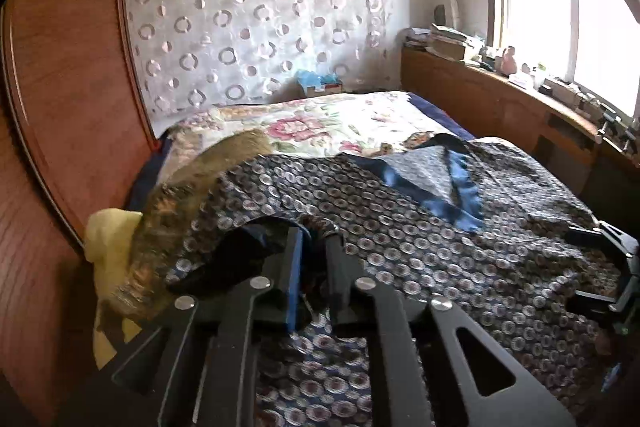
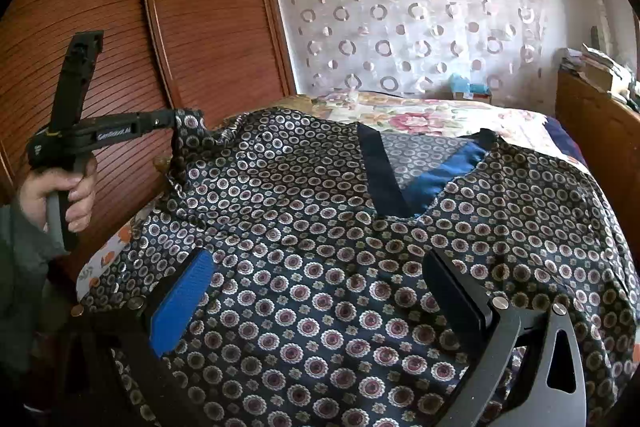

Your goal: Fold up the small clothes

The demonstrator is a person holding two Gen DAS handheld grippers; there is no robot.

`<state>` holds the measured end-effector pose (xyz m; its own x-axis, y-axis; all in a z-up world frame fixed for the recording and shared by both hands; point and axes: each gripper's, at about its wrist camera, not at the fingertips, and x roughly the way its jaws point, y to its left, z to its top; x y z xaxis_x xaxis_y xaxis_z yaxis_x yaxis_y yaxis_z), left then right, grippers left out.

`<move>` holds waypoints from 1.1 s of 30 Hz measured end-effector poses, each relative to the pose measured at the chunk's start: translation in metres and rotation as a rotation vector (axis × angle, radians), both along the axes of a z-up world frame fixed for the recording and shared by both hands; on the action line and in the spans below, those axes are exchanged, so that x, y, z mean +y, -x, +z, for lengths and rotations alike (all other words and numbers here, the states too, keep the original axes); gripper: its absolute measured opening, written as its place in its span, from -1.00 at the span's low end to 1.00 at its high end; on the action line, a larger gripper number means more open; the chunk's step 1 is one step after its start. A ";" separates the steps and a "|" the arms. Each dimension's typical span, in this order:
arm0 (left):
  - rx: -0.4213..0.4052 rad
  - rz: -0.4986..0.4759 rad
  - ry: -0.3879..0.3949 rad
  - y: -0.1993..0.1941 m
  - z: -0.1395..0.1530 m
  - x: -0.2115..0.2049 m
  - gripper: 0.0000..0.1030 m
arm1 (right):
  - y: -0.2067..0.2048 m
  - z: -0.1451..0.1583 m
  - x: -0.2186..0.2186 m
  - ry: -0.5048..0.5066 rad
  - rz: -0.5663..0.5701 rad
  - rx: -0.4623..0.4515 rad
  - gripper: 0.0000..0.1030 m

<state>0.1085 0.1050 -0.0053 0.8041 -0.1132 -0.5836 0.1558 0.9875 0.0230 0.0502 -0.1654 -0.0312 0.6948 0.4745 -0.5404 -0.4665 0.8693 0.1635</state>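
Note:
A dark navy garment (image 2: 320, 227) printed with small rings and flowers lies spread over the bed, its blue-lined neck opening (image 2: 436, 171) toward the far side. My left gripper (image 1: 314, 239) is shut on the garment's left edge, and dark fabric bunches between its fingers. In the right wrist view a hand (image 2: 60, 191) holds that left gripper (image 2: 188, 121) at the left, with the pinched fabric lifted off the bed. My right gripper (image 2: 318, 259) hovers open just over the garment's near part, with nothing between its blue pad (image 2: 180, 303) and its black finger (image 2: 456, 291).
Wooden wardrobe doors (image 2: 180, 7) stand close on the left. A floral bedspread (image 1: 340, 123) covers the bed beyond the garment. A yellow cloth (image 1: 108, 235) and a brownish cloth (image 1: 180, 187) lie at the bed's left edge. A cluttered wooden ledge (image 1: 500, 87) runs under the window.

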 end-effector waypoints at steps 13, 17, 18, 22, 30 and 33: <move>-0.115 0.054 0.077 0.061 0.019 0.024 0.53 | -0.007 0.014 0.010 0.032 0.030 -0.022 1.00; -0.140 0.117 0.075 0.081 0.015 0.041 0.53 | -0.015 0.026 0.027 0.055 0.084 -0.050 1.00; -0.144 0.131 0.078 0.086 0.014 0.046 0.53 | -0.017 0.029 0.035 0.060 0.102 -0.057 1.00; -0.149 0.164 0.083 0.099 0.010 0.061 0.53 | -0.032 0.036 0.066 0.071 0.196 -0.069 0.88; -0.145 0.218 0.081 0.109 -0.001 0.078 0.53 | -0.080 0.026 0.146 0.100 0.400 -0.029 0.18; -0.145 0.224 0.086 0.112 -0.005 0.082 0.53 | -0.098 0.013 0.177 0.113 0.472 0.028 -0.17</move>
<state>-0.0040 0.1869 -0.0103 0.8892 0.0321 -0.4564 -0.0650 0.9963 -0.0565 0.1487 0.0116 -0.0186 0.4024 0.6716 -0.6222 -0.8108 0.5770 0.0985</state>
